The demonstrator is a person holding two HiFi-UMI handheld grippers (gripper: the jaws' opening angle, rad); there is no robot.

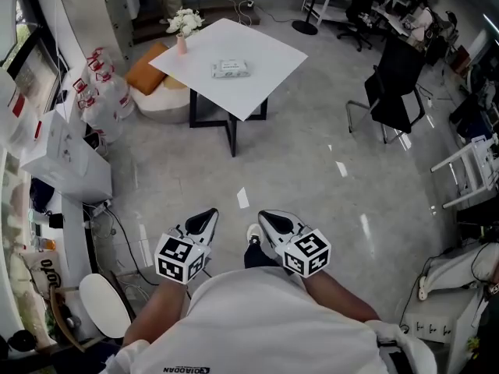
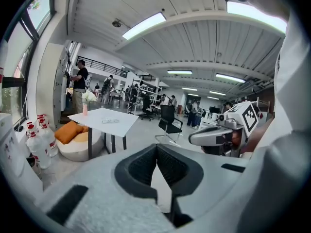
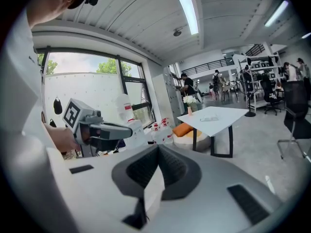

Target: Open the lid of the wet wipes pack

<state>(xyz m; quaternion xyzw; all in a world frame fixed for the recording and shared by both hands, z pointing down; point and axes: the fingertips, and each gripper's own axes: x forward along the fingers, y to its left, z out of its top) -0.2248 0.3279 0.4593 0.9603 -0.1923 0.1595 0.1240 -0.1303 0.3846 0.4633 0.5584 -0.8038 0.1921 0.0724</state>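
Grippers first: are they holding anything?

Reply: Nope. The left gripper (image 1: 207,216) and the right gripper (image 1: 267,218) both have their jaws pressed together at the tips with nothing between them, and each gripper view shows that pretty clearly. They sit side by side just in front of the person's white shirt (image 1: 265,318), both aimed toward 12 o'clock with a small gap between them. Each gripper's camera catches the other one off to the side.

Follow-up: ok, so where's the wet wipes pack?

Reply: The wet wipes pack (image 1: 230,69) is way out at 12 o'clock from the grippers. It's lying flat around the middle of a white square table (image 1: 269,61), well apart from both of them, with grey floor (image 1: 312,178) in between. It's too small to tell how the lid stands. On the table's 10 o'clock corner there's a pink vase of white flowers (image 1: 184,28). Just past the table's 9 o'clock edge there's an orange cushion (image 1: 146,70) on a round white pouf (image 1: 160,104). A few bottles with red labels (image 1: 101,92) stand by the wall at 11 o'clock from the grippers, and a black chair (image 1: 398,84) is out at 2 o'clock.
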